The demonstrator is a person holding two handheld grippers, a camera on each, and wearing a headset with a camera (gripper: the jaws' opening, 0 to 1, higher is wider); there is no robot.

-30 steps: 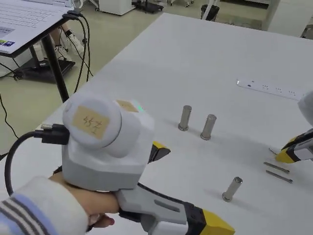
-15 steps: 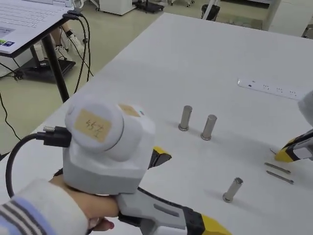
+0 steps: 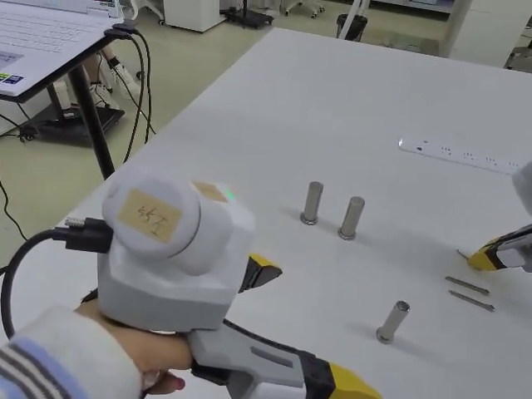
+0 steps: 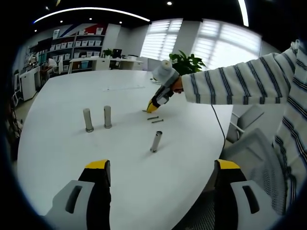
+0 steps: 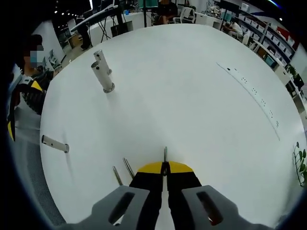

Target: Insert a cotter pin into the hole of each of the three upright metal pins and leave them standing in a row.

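Three metal pins stand upright on the white table: two side by side and a third apart, nearer me. My right gripper rests at the right edge, shut on a thin cotter pin that sticks out past its tips. Two more cotter pins lie flat just beside it, also seen as cotter pins in the right gripper view. My left gripper hovers open and holds nothing, well short of the pins.
A white power strip lies on the far right of the table. A laptop sits on a black stand left of the table, with cables hanging. The table's near-left edge runs under my left hand.
My left gripper has drifted slightly left and down in the head view. The right gripper's tip has stayed by the cotter pins, barely lifted. The metal pins have not moved.
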